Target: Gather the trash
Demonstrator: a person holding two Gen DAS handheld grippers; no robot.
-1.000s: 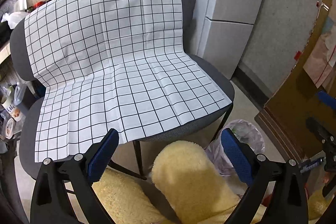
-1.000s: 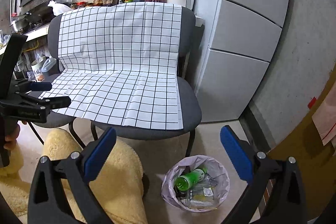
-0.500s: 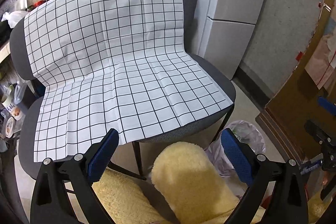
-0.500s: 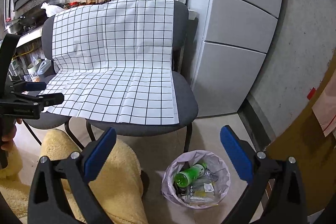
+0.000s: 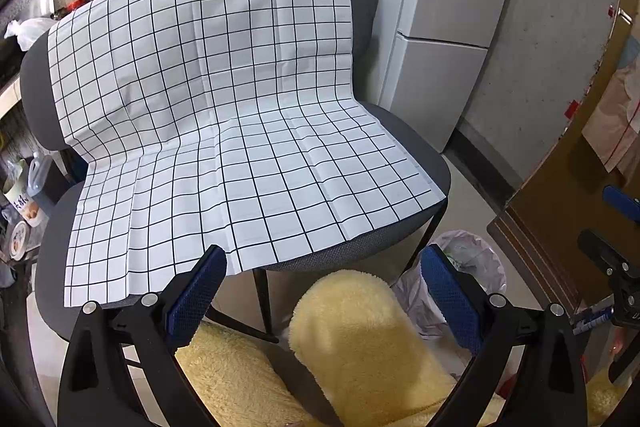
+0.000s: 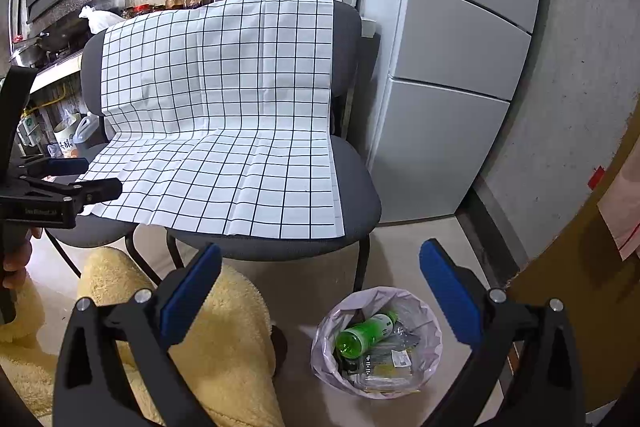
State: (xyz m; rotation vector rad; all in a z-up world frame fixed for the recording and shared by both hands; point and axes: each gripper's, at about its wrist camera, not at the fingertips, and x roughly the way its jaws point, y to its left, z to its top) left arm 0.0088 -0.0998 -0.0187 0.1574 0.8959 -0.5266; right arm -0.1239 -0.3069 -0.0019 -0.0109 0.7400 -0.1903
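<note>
Right wrist, bin (image 6: pixel 320 339) between fingers (image 6: pixel 448 291) (below)

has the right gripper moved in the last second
Yes. In the right wrist view the trash bin and the fridge sit further left between the right gripper's open jaws than before, so it has swung slightly rightward.

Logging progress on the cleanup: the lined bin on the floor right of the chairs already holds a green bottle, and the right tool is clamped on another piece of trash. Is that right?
Not quite. The right tool is open and holds nothing, as the right wrist view shows. The rest stands: the lined bin sits on the floor right of the chairs with a green bottle in it.
</note>
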